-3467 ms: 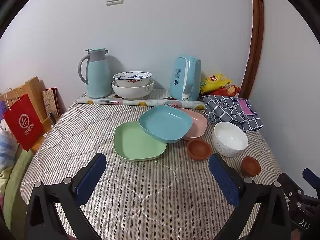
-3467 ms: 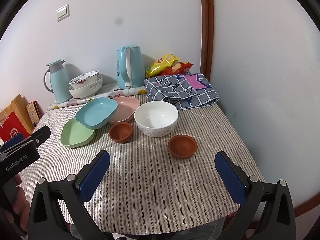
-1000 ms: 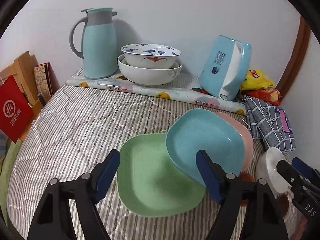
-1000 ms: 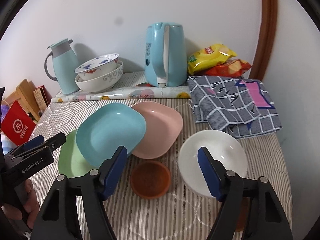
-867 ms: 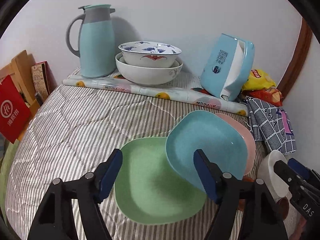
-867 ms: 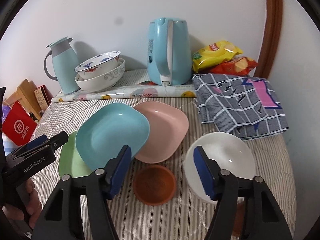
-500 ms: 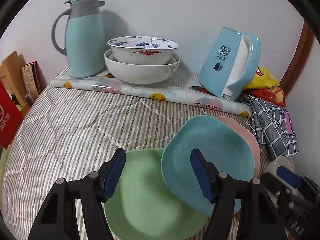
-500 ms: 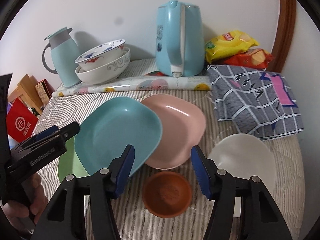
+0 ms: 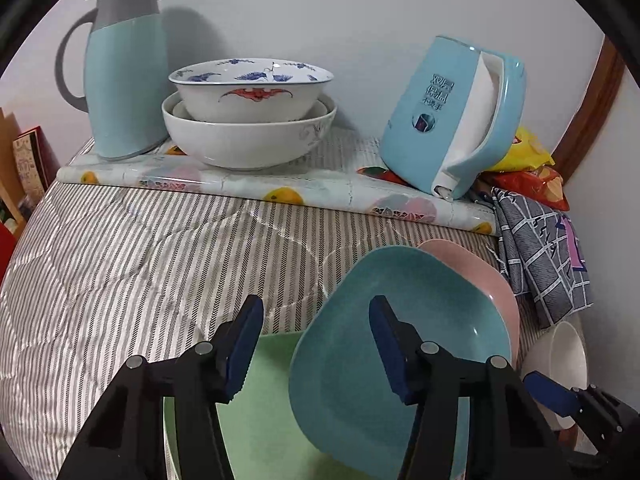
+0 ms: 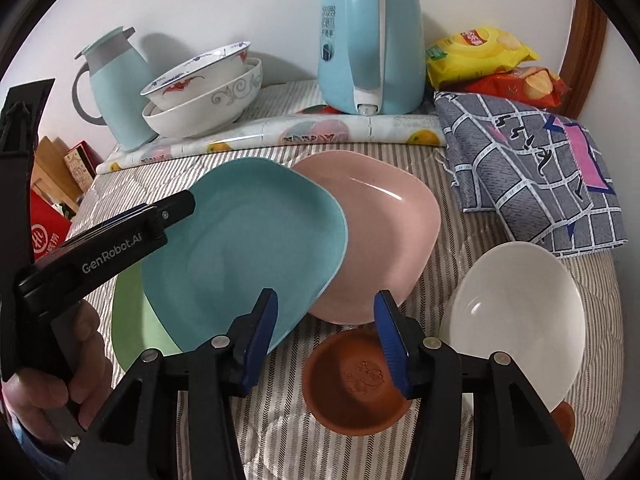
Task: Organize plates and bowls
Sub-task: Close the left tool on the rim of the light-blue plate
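Note:
A teal plate [image 9: 404, 344] leans on a green plate [image 9: 272, 420] and a pink plate [image 9: 494, 280]. My left gripper [image 9: 316, 344] straddles the teal plate's left rim; its jaws are closing and the pads are clear of the rim. In the right wrist view the teal plate [image 10: 248, 240] overlaps the pink plate [image 10: 380, 232] and the green plate [image 10: 132, 320]. My right gripper [image 10: 325, 338] hovers over the pink plate's near rim and a small brown bowl [image 10: 352, 380]; its jaws are closing on nothing. A white bowl [image 10: 516, 312] sits to the right. The left gripper [image 10: 180, 208] reaches in over the teal plate's left edge.
At the back stand a thermos jug [image 9: 124, 72], two stacked patterned bowls [image 9: 248, 120], a blue kettle [image 9: 452, 120] and a rolled mat [image 9: 280, 188]. A checked cloth [image 10: 532, 172] and snack bags [image 10: 480, 52] lie at right. A second brown bowl [image 10: 564, 412] peeks out at lower right.
Both grippers have moved forward and down toward the plates, which now fill more of each view. Both pairs of jaws have narrowed.

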